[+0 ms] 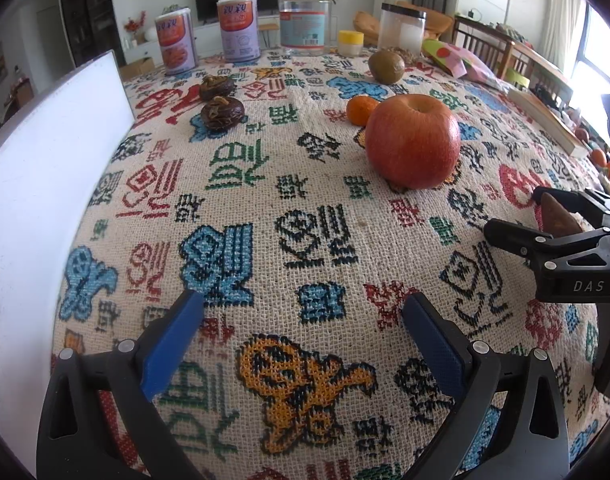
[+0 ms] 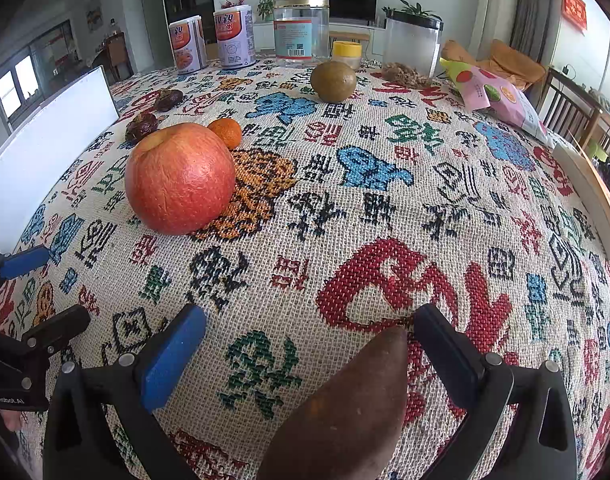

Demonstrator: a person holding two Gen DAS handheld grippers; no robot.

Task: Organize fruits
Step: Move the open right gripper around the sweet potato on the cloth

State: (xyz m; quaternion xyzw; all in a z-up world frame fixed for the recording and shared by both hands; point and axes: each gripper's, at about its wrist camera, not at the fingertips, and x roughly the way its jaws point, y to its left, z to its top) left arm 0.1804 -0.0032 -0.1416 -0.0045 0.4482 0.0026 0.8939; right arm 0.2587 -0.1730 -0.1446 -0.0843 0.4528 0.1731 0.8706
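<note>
the tabletop, covered by a woven cloth with colourful characters, carries a white board at its left edge and a big red apple near the middle, with a small tangerine just behind the apple. further back lie a green-brown round fruit and two dark wrinkled fruits. the left hand-held gripper hangs released over bare cloth, and the right hand-held gripper stands spread with a brown pointed sweet potato between its jaws against the right finger; whether it is gripped i cannot tell.

"DAS" on right hand-held gripper | "GenRobot.AI" on left hand-held gripper | "親親" on cans
</note>
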